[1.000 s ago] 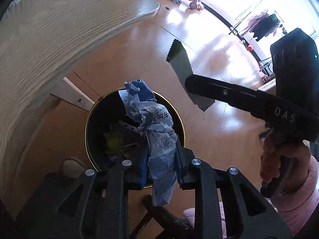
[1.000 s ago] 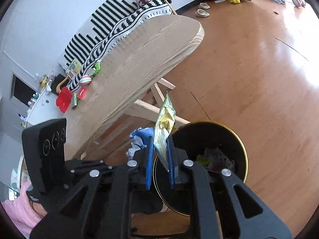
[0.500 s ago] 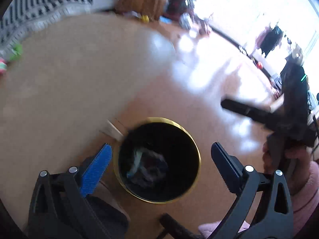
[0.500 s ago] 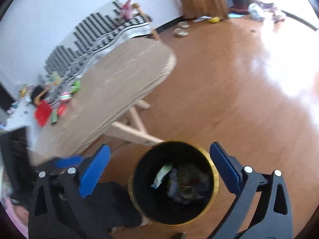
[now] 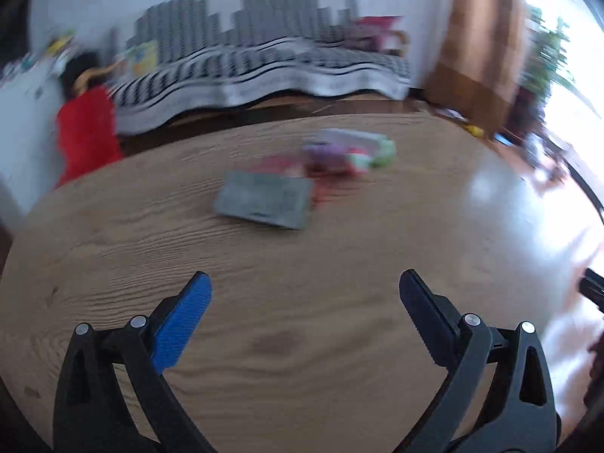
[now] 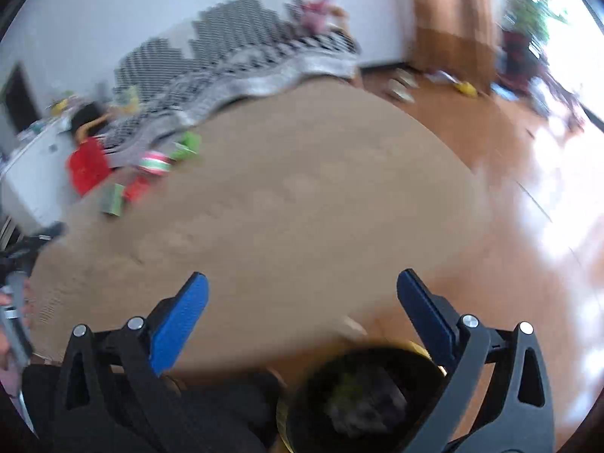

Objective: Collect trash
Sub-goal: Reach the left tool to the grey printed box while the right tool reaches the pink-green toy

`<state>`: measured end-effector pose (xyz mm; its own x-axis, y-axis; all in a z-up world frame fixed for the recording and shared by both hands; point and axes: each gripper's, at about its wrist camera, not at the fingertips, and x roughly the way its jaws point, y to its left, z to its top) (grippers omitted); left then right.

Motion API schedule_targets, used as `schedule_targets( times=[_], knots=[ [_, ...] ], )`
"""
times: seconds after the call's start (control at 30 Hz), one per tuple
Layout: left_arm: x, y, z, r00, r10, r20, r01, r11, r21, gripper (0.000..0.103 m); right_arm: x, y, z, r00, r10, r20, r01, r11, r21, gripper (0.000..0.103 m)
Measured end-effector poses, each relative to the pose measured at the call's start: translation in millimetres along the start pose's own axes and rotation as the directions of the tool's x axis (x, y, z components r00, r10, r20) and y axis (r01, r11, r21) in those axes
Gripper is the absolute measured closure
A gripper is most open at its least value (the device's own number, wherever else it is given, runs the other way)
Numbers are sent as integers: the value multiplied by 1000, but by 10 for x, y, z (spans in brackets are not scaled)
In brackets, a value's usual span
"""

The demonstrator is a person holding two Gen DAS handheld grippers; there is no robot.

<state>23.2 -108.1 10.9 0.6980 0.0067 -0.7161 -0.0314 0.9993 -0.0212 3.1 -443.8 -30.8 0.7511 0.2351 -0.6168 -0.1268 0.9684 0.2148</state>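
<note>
My left gripper (image 5: 304,283) is open and empty above a round wooden table (image 5: 264,321). Ahead of it on the table lie a grey flat packet (image 5: 264,199) and a blurred heap of red, purple and green wrappers (image 5: 347,153). My right gripper (image 6: 302,283) is also open and empty, over the table's near edge. Below it stands the black trash bin with a gold rim (image 6: 362,396), with crumpled trash inside. In the right wrist view, green and red wrappers (image 6: 151,166) lie at the table's far left. Both views are motion-blurred.
A sofa with a black-and-white striped cover (image 5: 264,60) stands behind the table. A red object (image 5: 85,132) sits at the left by a white cabinet. Brown curtains (image 5: 479,37) and plants are at the back right. Glossy wooden floor (image 6: 528,226) spreads to the right.
Both grippers let go of their wrappers over the bin, opened wide, then rose and swung up toward the tabletop. The blue-white wrapper and the yellow-green packet now lie in the bin.
</note>
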Motion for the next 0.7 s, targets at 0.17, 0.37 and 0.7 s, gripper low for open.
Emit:
schedule_targets(
  times=[0.17, 0.37, 0.7],
  knots=[
    [493, 87, 300, 999, 41, -2, -41, 999, 5, 6, 343, 613, 431, 999, 29, 27, -25, 992, -124, 6],
    [1241, 21, 629, 992, 100, -72, -96, 993, 67, 6, 825, 874, 734, 999, 46, -16, -48, 981, -188, 6],
    [1195, 681, 430, 978, 169, -121, -164, 985, 54, 6, 1642, 1192, 1044, 990, 105, -89, -127, 949, -288, 6]
  ],
)
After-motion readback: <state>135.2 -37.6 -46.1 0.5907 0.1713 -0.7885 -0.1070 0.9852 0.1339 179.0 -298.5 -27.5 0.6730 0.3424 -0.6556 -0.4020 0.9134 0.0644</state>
